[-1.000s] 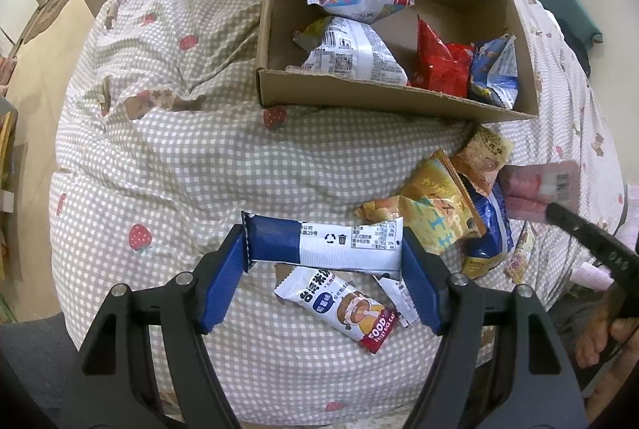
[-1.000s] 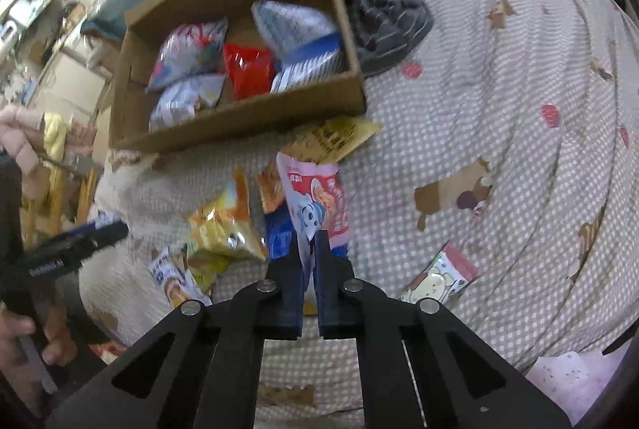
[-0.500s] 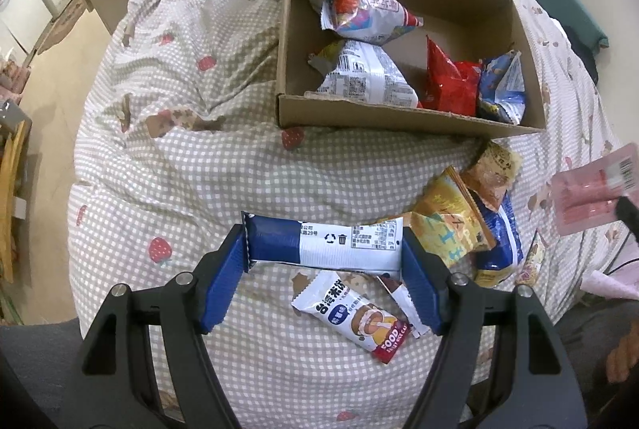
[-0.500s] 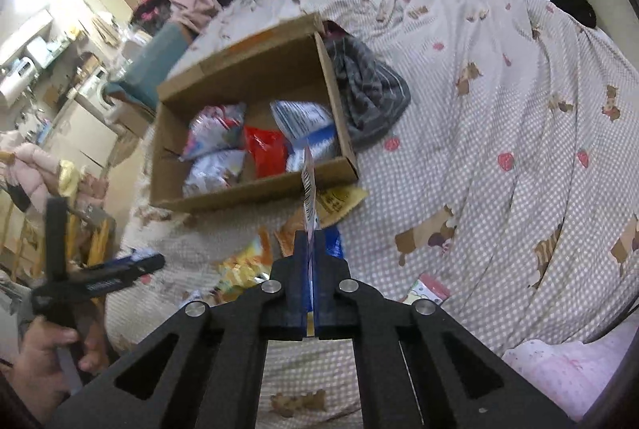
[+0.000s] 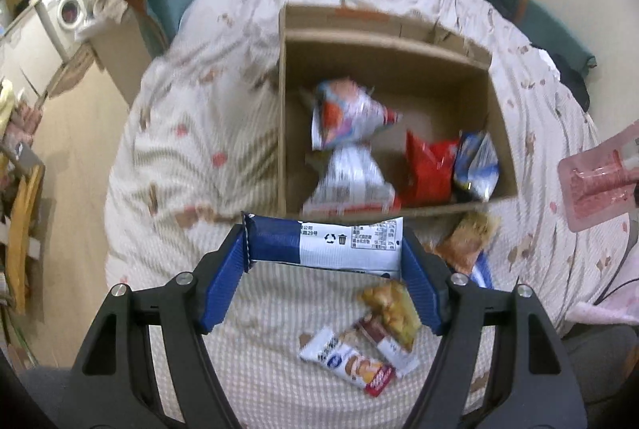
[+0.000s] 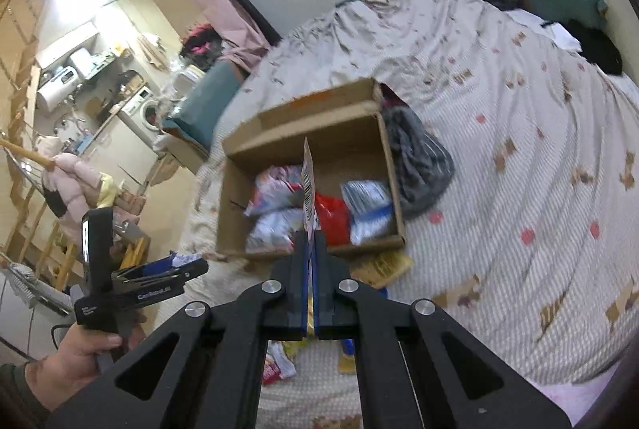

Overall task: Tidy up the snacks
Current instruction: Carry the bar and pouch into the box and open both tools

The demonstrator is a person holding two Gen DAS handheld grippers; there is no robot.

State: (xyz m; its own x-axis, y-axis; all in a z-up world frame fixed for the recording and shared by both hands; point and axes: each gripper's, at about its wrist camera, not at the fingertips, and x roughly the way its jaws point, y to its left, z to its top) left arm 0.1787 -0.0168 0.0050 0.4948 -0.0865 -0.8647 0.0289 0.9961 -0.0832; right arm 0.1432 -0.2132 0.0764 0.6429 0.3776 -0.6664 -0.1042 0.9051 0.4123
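My left gripper (image 5: 323,249) is shut on a blue and white snack bar (image 5: 325,243), held crosswise above the bed near the front wall of the cardboard box (image 5: 383,49). My right gripper (image 6: 309,241) is shut on a pink snack packet (image 6: 308,185), seen edge-on; the packet also shows at the right edge of the left wrist view (image 5: 599,177). The box (image 6: 303,125) holds several snack bags, among them a red one (image 5: 429,169) and a blue one (image 5: 477,165). Several loose snacks (image 5: 359,365) lie on the checked bed cover below my left gripper.
The checked bed cover (image 5: 207,133) has folds around the box. A grey striped cloth (image 6: 419,157) lies right of the box. The left gripper and the hand holding it (image 6: 131,285) show in the right wrist view. The floor and a washing machine (image 5: 66,7) are to the left.
Both grippers have risen and pulled back with their snacks; the bed and box look smaller and farther away. The pink packet now sits edge-on, lifted clear of the loose snacks.
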